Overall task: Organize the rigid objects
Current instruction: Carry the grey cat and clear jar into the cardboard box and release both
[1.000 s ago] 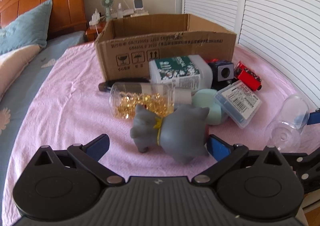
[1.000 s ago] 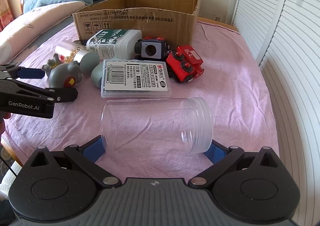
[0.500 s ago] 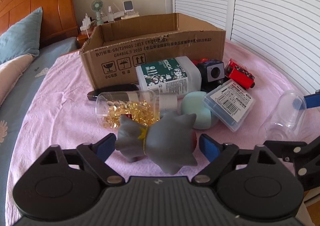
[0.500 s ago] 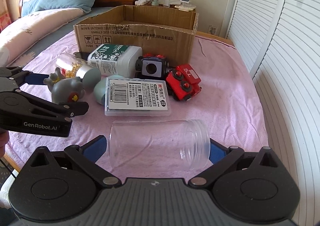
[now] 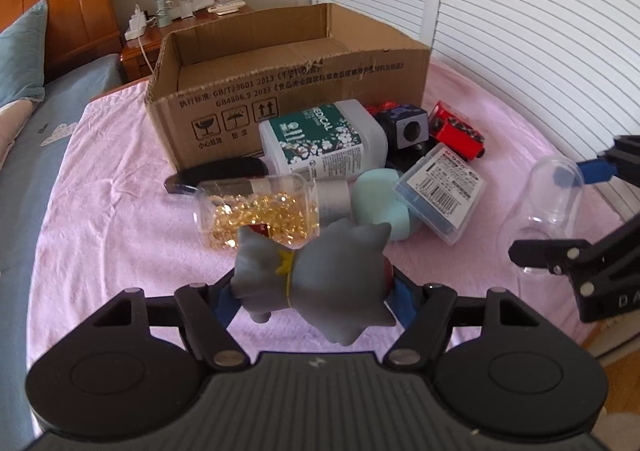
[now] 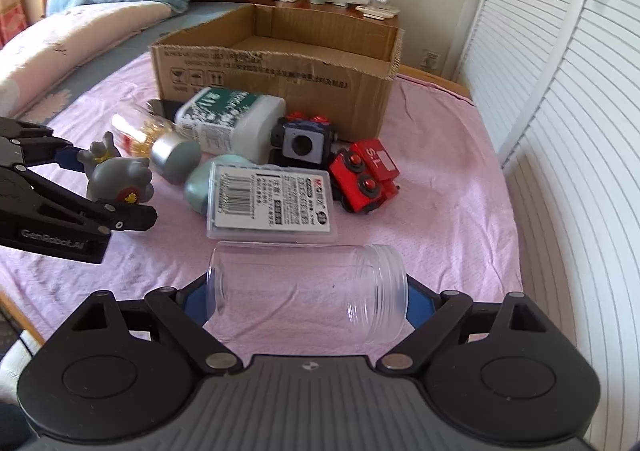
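My left gripper [image 5: 316, 297] is shut on a grey toy figure [image 5: 320, 275] with a yellow collar, held just above the pink sheet. It also shows in the right wrist view [image 6: 116, 181]. My right gripper [image 6: 308, 297] is shut on a clear plastic jar [image 6: 304, 283] lying sideways, mouth to the right; the jar shows in the left wrist view [image 5: 552, 191]. An open cardboard box [image 5: 288, 91] stands behind the pile, also in the right wrist view [image 6: 280, 63].
In front of the box lie a white medical bottle [image 5: 324, 143], a jar of golden capsules [image 5: 256, 207], a teal object [image 5: 380, 203], a flat labelled case [image 6: 272, 199], a black cube toy [image 6: 304, 139] and a red toy train [image 6: 366, 175]. Shutter doors line the right.
Both grippers closed on their objects: the left on the grey toy, the right on the clear jar. Both have lifted slightly and moved toward the box.
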